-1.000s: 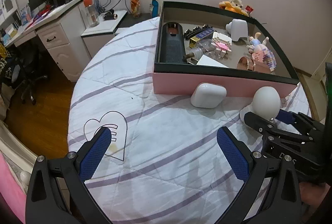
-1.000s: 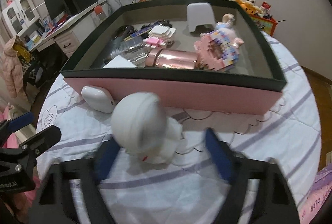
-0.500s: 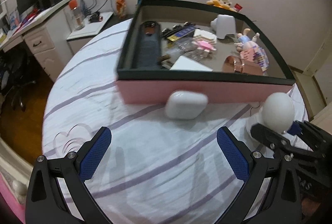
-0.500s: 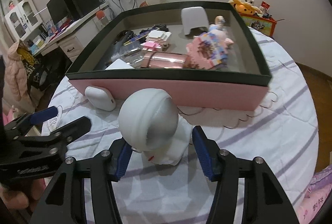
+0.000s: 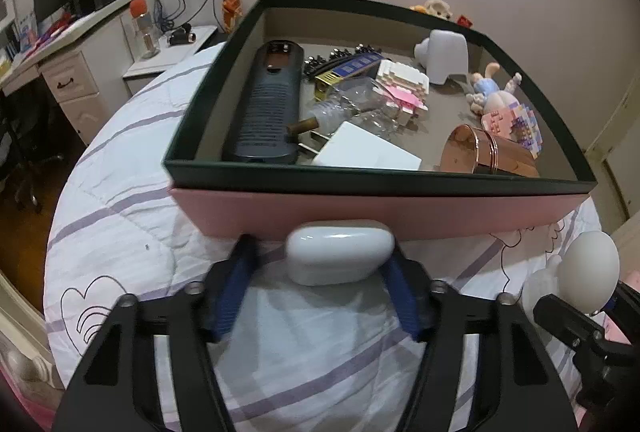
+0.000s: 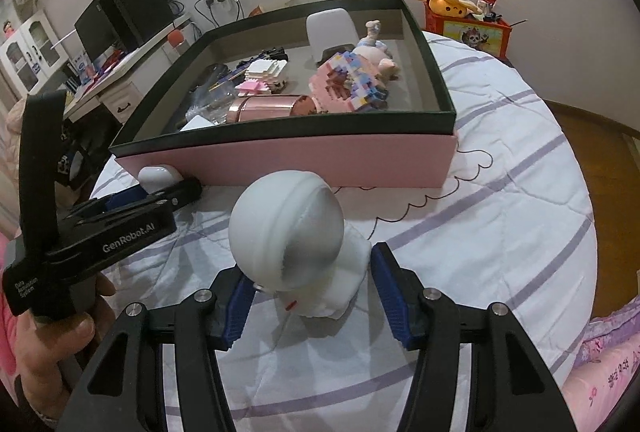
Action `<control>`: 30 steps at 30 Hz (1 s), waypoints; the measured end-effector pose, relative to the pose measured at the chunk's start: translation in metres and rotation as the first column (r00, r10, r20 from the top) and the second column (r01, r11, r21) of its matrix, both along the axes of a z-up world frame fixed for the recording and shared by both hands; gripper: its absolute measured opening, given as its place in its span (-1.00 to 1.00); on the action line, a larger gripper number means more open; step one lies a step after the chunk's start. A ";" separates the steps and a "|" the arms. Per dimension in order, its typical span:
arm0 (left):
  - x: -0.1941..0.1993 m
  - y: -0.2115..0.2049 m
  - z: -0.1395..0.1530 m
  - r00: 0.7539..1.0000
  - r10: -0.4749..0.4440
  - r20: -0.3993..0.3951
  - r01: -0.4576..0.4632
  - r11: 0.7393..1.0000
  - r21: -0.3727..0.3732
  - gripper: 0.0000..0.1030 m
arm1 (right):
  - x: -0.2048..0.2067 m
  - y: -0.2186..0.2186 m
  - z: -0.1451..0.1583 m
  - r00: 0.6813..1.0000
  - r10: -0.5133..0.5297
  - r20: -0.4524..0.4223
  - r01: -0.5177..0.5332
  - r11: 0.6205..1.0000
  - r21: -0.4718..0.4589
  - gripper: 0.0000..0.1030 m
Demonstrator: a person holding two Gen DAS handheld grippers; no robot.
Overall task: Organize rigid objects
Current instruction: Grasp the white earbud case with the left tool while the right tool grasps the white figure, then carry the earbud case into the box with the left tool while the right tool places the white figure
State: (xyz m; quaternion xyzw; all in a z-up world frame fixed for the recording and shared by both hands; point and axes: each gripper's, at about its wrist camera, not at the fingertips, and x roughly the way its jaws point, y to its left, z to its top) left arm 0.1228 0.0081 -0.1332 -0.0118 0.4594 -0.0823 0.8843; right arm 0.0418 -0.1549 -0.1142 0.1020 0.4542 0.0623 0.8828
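Note:
A white rounded case lies on the table against the pink front wall of the box. My left gripper is open, its blue pads on either side of the case; the right pad is close to or touching it. A white round-headed camera stands on the table between the pads of my right gripper, which is open, the pads close beside its base. The camera also shows in the left wrist view. The case also shows in the right wrist view.
The green-rimmed box holds a dark remote, a copper cup, a white card, brick toys, a doll and a white stool-shaped thing. The table has a striped white cloth. A desk stands at the left.
My left gripper has moved forward to the white case and narrowed around it. My right gripper has closed in around the camera's base.

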 end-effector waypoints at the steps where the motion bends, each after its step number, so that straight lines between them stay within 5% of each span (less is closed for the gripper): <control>1: -0.001 0.002 0.000 1.000 0.001 0.001 -0.001 1.000 -0.015 -0.11 | 0.000 0.000 0.000 1.000 -0.001 0.002 0.001 1.000 0.001 0.11; 11: -0.023 0.021 0.016 0.999 -0.029 0.012 0.030 0.997 -0.071 -0.11 | -0.006 0.001 0.008 1.000 0.005 0.020 -0.005 1.000 0.005 0.11; 19: -0.034 0.035 0.075 0.993 -0.051 0.103 0.062 0.992 -0.113 -0.11 | 0.000 0.008 0.044 0.995 0.042 0.089 -0.042 0.999 0.000 0.11; 25: -0.006 0.032 0.124 0.980 -0.072 0.188 0.093 0.990 -0.108 -0.11 | 0.034 0.014 0.099 0.977 0.081 0.196 -0.070 0.996 -0.061 0.11; 30: 0.035 0.021 0.137 0.979 -0.099 0.177 0.121 0.985 -0.121 -0.11 | 0.079 0.015 0.126 0.974 0.100 0.202 -0.085 0.993 -0.084 0.11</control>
